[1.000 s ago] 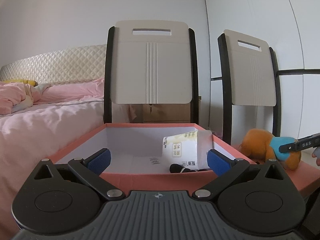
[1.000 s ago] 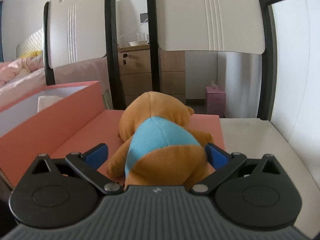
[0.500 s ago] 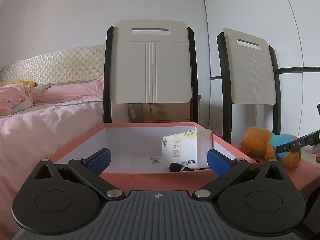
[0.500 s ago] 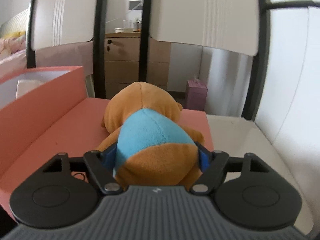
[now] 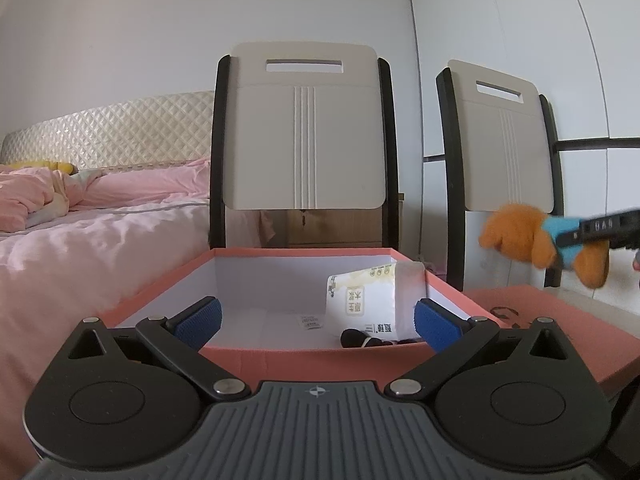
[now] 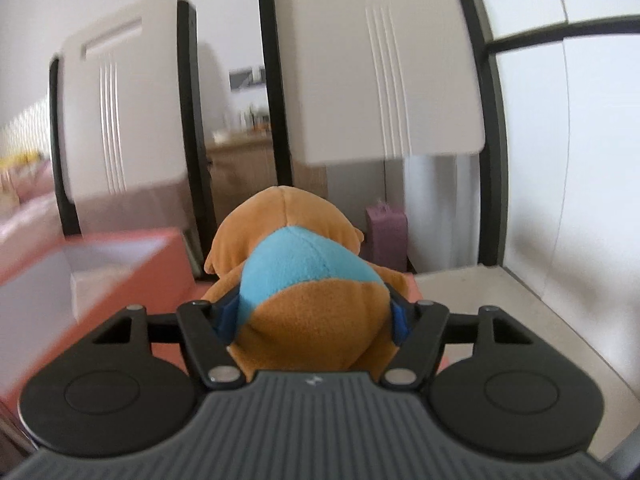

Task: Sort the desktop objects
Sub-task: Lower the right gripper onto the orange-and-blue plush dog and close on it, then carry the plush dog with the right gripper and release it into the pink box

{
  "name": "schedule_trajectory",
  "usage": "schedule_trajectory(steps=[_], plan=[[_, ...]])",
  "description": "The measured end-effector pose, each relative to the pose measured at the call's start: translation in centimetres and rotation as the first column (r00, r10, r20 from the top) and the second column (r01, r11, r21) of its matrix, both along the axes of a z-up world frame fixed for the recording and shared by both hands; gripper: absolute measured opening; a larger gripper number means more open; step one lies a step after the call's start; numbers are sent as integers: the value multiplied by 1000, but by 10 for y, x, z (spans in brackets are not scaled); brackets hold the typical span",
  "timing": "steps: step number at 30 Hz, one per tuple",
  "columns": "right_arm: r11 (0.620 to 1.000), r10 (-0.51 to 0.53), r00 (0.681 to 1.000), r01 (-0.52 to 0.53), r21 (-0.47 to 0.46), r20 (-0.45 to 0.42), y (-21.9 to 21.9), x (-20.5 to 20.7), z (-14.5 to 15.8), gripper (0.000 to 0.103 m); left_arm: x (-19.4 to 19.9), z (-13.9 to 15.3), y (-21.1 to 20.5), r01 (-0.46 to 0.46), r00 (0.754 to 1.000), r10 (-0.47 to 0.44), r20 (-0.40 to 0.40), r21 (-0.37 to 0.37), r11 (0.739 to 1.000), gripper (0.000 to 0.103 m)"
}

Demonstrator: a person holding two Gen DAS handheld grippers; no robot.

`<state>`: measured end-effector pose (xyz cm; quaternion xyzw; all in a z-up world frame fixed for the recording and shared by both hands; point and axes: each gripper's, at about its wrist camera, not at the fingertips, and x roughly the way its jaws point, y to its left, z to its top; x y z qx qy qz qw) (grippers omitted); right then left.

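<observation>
Blue-padded right tool [image 6: 314,316] is clamped on an orange plush toy [image 6: 304,292] with a blue middle, held in the air above the coral lid [image 5: 560,332]. Left tool [image 5: 316,320] hangs wide apart over the open coral box [image 5: 312,354] holding a white packet [image 5: 370,304].

My left gripper [image 5: 316,322] and right gripper [image 6: 314,314] share one build: ribbed grey housing, black linkage arms, silver pivot screws, round black discs, blue textured pads [image 5: 200,318].

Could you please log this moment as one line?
right gripper: shut on plush, lifted | left gripper: open, facing box
</observation>
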<state>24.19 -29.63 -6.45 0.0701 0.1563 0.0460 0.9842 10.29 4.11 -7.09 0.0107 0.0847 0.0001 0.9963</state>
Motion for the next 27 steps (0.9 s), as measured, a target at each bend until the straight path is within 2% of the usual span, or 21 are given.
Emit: schedule_trajectory(steps=[4, 8, 13, 16, 20, 27], plan=[[999, 20, 997, -23, 39, 73, 18, -6, 15, 69, 0, 2, 0, -3, 1000, 3, 2, 2, 1000, 103], [993, 81, 988, -91, 69, 133, 45, -13, 29, 69, 1, 4, 5, -21, 1000, 21, 7, 0, 1000, 103], [974, 197, 970, -211, 84, 143, 88, -8, 35, 69, 1, 11, 19, -75, 997, 75, 21, -1, 997, 103], [960, 258, 958, -269, 80, 129, 116, 0, 37, 69, 0, 15, 28, -100, 994, 101, 34, -9, 995, 103], [935, 346, 936, -350, 51, 70, 157, 25, 40, 70, -2, 19, 35, -178, 982, 175, 73, 36, 983, 103], [861, 503, 859, -507, -29, -94, 231, 73, 49, 70, 1, 21, 51, -189, 980, 190, 55, -20, 982, 103]])
